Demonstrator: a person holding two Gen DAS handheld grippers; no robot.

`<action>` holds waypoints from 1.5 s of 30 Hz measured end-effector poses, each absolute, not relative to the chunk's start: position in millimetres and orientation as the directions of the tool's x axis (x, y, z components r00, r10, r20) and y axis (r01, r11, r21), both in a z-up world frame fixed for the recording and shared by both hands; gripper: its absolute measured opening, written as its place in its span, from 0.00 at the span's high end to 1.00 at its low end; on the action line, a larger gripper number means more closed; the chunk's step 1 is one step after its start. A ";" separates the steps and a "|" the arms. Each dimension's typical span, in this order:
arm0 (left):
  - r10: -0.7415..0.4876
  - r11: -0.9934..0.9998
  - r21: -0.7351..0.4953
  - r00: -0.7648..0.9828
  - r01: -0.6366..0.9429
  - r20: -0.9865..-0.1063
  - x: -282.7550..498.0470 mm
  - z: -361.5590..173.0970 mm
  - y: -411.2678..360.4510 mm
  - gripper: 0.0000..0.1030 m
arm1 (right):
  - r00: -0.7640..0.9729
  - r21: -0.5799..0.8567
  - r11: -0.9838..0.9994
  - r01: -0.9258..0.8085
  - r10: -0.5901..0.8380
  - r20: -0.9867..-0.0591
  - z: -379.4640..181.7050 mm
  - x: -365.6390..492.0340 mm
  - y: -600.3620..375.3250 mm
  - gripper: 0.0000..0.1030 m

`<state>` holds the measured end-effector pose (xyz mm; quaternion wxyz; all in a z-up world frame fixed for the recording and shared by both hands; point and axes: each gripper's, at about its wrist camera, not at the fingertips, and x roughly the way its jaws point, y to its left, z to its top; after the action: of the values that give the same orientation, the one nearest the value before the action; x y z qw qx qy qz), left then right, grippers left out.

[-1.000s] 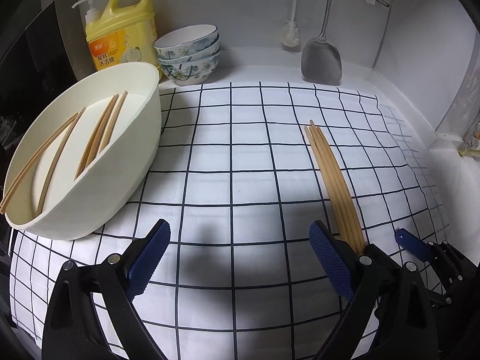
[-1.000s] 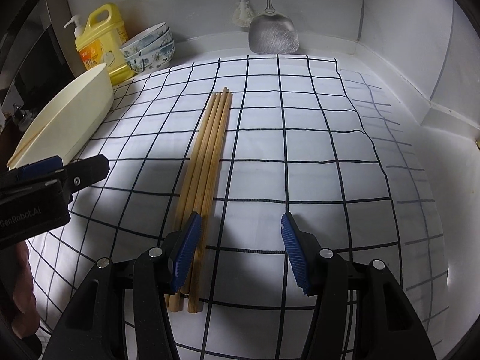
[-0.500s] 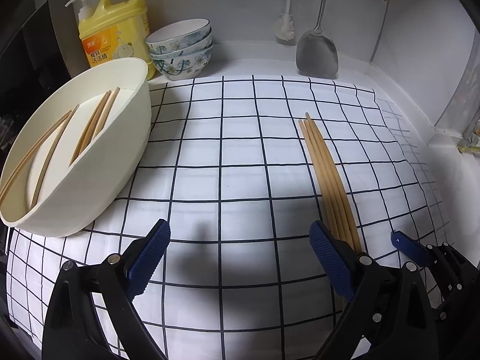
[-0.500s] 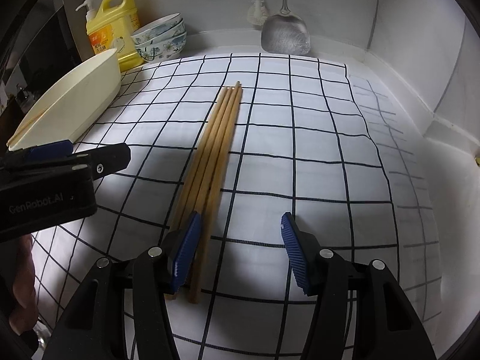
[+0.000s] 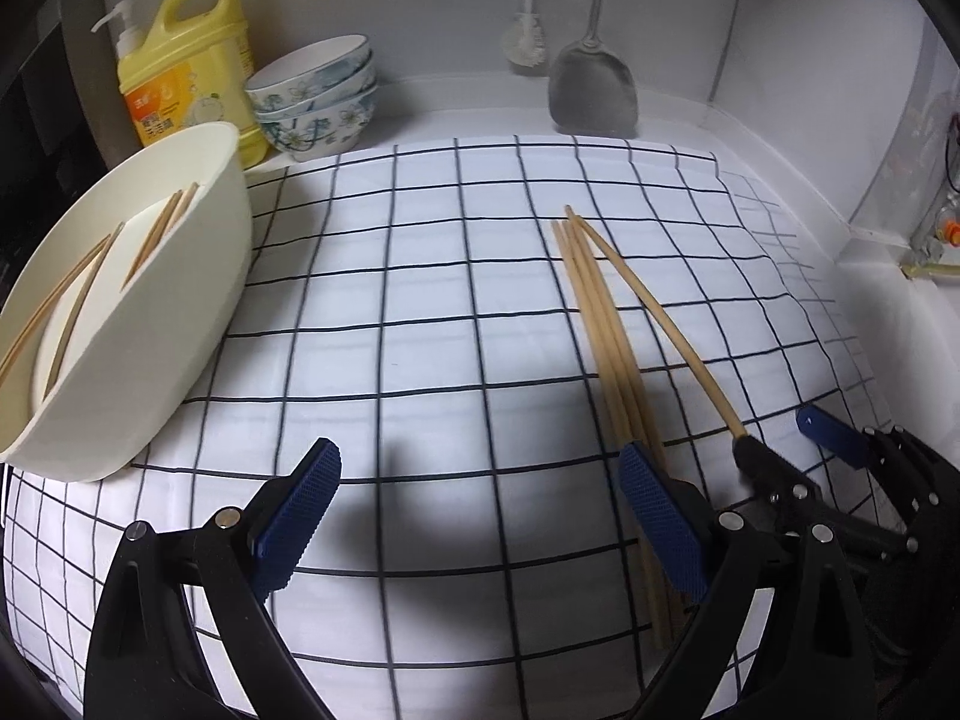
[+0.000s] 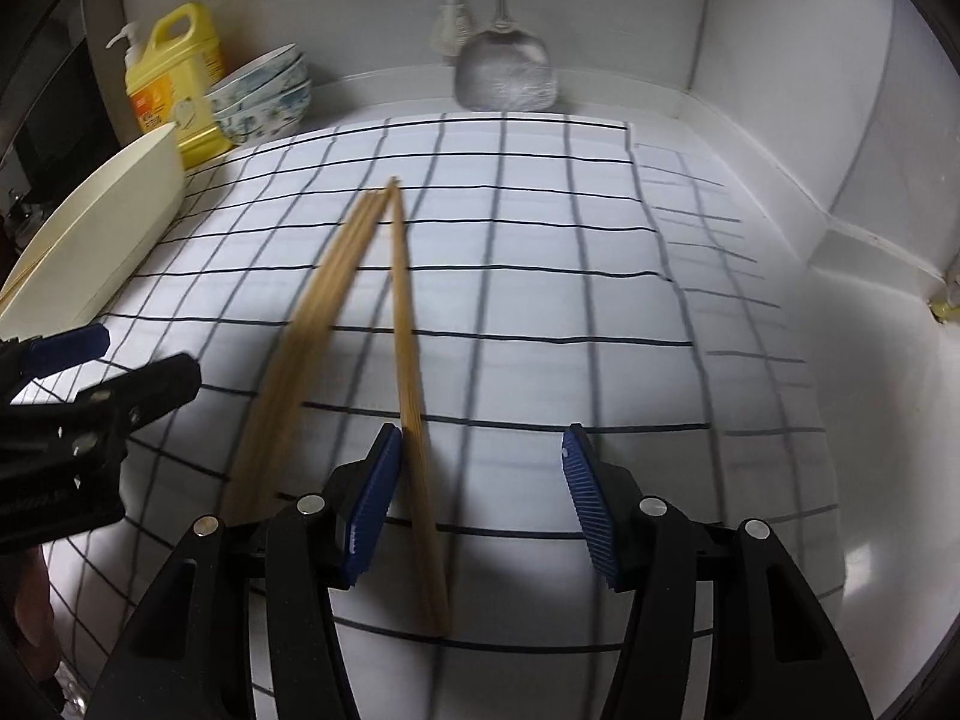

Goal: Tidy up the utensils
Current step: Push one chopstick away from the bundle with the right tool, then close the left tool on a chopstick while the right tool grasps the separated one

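Several wooden chopsticks (image 5: 606, 330) lie together on the checked cloth (image 5: 420, 300). One chopstick (image 6: 411, 396) is splayed away from the bundle (image 6: 300, 348). Its near end lies between the jaws of my open right gripper (image 6: 480, 510), against the left pad (image 6: 372, 510). In the left wrist view this chopstick (image 5: 660, 318) ends at the right gripper (image 5: 798, 450). My left gripper (image 5: 480, 522) is open and empty, its right pad over the bundle's near end. A cream bowl (image 5: 150, 324) at left holds several chopsticks (image 5: 72, 300).
A yellow detergent bottle (image 5: 180, 78) and stacked patterned bowls (image 5: 318, 96) stand at the back left. A metal spatula (image 5: 591, 84) and a brush (image 5: 525, 36) hang on the back wall. White walls close the right side.
The right gripper has shifted right and pushed one chopstick out of the bundle, so its near end now lies between the jaws. The left gripper has barely moved.
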<state>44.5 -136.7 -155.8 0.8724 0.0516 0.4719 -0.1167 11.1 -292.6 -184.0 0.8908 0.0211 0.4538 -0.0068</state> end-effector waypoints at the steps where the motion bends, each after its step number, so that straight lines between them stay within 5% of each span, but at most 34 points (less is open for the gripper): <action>1: -0.160 0.965 -0.021 0.522 0.261 -0.838 43.9 -157.4 -139.0 0.10 | 0.589 0.033 0.999 0.034 0.007 -0.808 -184.1 11.4 -296.8 0.48; 30: -0.098 0.977 0.006 0.480 0.212 -0.871 66.0 -183.7 -150.0 0.09 | 0.598 0.023 1.000 -0.002 0.019 -0.801 -183.0 25.6 -298.6 0.48; 33: -0.103 0.978 0.001 0.489 0.206 -0.866 71.8 -182.5 -153.1 0.15 | 0.603 0.007 1.000 -0.008 0.010 -0.798 -183.7 32.5 -296.9 0.48; 37: -0.112 0.976 0.000 0.501 0.218 -0.859 73.4 -178.6 -158.4 0.37 | 0.611 -0.005 1.000 -0.019 0.007 -0.791 -184.4 34.7 -294.7 0.50; 45: -0.133 0.965 0.009 0.522 0.261 -0.843 66.0 -175.4 -169.2 0.75 | 0.620 -0.018 0.998 -0.056 0.021 -0.784 -183.5 34.1 -285.7 0.88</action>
<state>66.0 -169.2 -175.4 0.8696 0.0672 0.4758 -0.1133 34.1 -285.7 -183.5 0.8998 -0.0202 0.4353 0.0213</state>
